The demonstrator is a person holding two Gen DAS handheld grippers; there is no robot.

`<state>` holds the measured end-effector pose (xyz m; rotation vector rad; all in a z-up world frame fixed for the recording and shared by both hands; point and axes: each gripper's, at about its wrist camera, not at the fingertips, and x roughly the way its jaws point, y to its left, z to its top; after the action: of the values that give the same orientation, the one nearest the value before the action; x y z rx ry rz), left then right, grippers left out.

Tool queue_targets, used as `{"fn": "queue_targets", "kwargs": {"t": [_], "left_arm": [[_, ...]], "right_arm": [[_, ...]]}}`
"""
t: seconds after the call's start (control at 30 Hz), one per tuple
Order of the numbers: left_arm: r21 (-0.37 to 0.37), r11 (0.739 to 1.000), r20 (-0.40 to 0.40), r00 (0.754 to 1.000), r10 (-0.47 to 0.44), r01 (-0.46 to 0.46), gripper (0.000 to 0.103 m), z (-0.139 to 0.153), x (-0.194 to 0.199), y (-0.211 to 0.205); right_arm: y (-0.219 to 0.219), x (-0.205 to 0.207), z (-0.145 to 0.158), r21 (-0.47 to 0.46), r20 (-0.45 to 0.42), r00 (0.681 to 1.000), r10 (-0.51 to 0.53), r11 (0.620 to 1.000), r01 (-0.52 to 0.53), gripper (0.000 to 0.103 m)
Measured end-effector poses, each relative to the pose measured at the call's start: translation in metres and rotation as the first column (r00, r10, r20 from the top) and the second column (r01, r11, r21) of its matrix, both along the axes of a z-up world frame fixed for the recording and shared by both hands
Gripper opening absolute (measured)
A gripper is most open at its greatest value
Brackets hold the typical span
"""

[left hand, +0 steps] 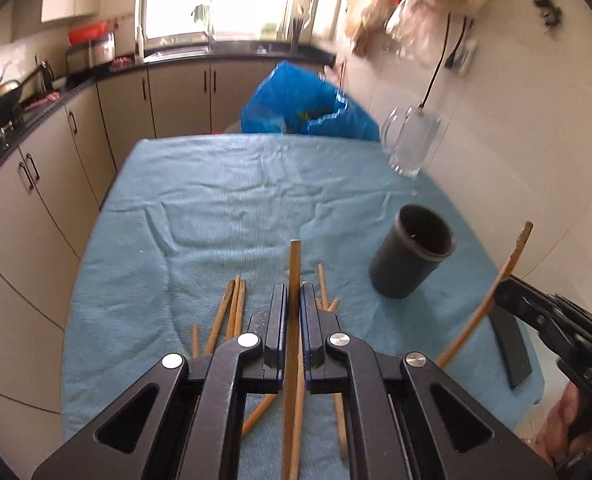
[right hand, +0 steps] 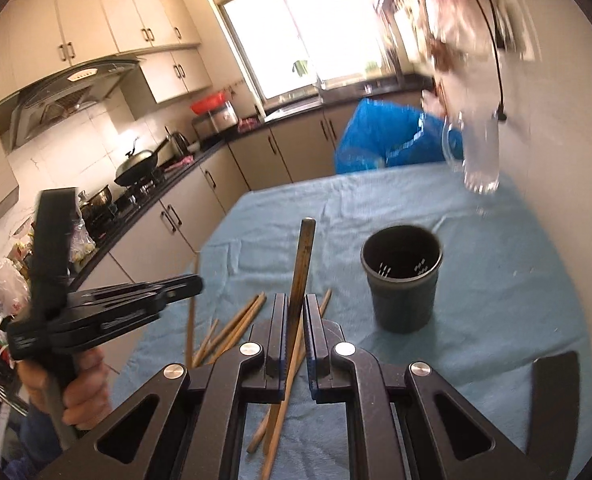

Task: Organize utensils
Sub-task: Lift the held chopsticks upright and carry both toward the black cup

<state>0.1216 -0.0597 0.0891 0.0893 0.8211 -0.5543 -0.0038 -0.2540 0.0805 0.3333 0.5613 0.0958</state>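
Clamping one chopstick (left hand: 294, 280) each — both grippers (left hand: 293, 300) beside the empty holder (left hand: 412, 256).

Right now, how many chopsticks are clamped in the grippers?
2: one chopstick in the left gripper, another chopstick in the right gripper. Loose chopsticks lie on the cloth.

Both grippers same build: matte black plastic, two-link scissor arms per side with triangular cutouts in the outer links, round silver pivot screws, four showing per unit. Left gripper (left hand: 293, 300) and right gripper (right hand: 295, 312): flat black fingers with blue serrated pad strips on the inner faces. From the side, the left unit shows stacked black plates, a tall black upright block, a pistol-style handle, and small embossed markings, unreadable. Left hand (right hand: 76, 392) has a dark blue sleeve at the wrist.
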Motion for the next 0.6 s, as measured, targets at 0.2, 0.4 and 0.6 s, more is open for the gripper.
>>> {"fn": "queue_targets", "kwargs": {"t": [0.2,0.4,0.6], "left_arm": [[-0.018,0.999,0.089,0.996,0.028,-0.026,0.006,0.020,-0.030,0.010],[-0.038,0.999,0.119,0.992,0.033,-0.028,0.006,0.033,-0.045,0.015],[-0.051,0.998,0.121,0.992,0.031,-0.025,0.006,0.037,-0.054,0.012]], "right_arm": [[0.003,-0.014,0.010,-0.007,0.050,0.999,-0.002,1.000,0.003,0.008],[0.002,-0.024,0.017,-0.005,0.074,0.997,-0.011,1.000,0.012,0.008],[-0.001,-0.034,0.023,-0.009,0.101,0.994,-0.031,0.999,0.033,0.008]]}}
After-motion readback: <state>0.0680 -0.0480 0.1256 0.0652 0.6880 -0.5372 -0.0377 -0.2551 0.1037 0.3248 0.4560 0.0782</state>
